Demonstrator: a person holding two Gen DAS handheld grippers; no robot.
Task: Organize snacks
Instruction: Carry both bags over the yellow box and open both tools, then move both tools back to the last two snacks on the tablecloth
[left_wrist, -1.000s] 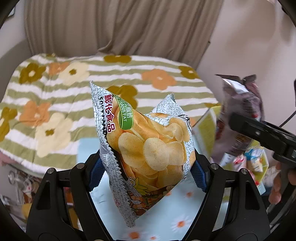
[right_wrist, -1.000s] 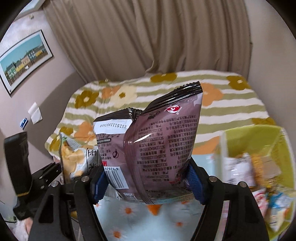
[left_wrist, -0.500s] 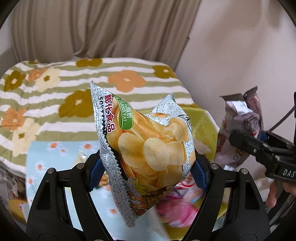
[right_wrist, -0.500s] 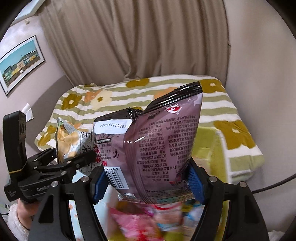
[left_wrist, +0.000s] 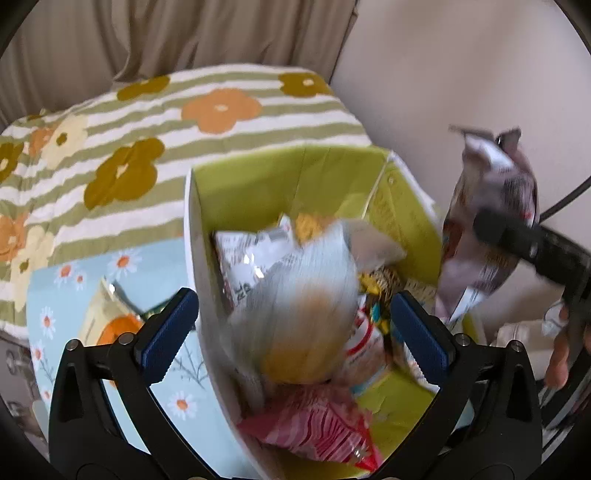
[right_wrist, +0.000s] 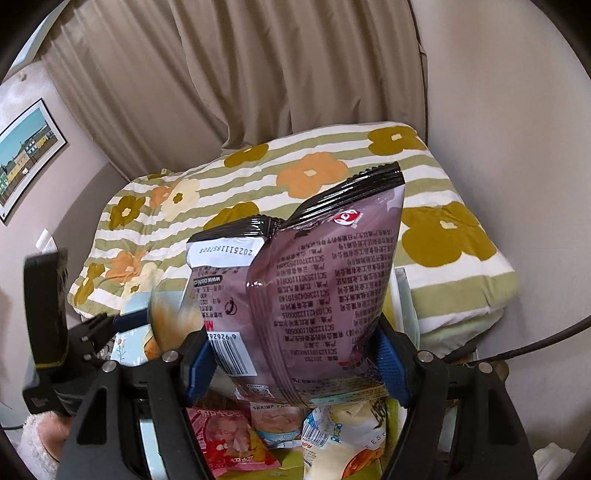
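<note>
My left gripper hangs over the green box and its jaws are opening. The silver potato-chip bag is a blur between them, clear of both blue pads, dropping into the box. In the right wrist view the same bag blurs beside the left gripper's fingers. My right gripper is shut on the purple snack bag, which stands upright above the box's right side. The left wrist view has this purple bag at the far right.
Several packets lie in the box, among them a pink striped one and a shrimp snack. A yellow-orange packet lies on the light-blue daisy cloth. A flowered quilt, curtain and wall stand behind.
Both grippers moved right, from above the daisy cloth to above the green box. The left jaws spread wide and the chip bag slipped out of them. The right grip is unchanged.
</note>
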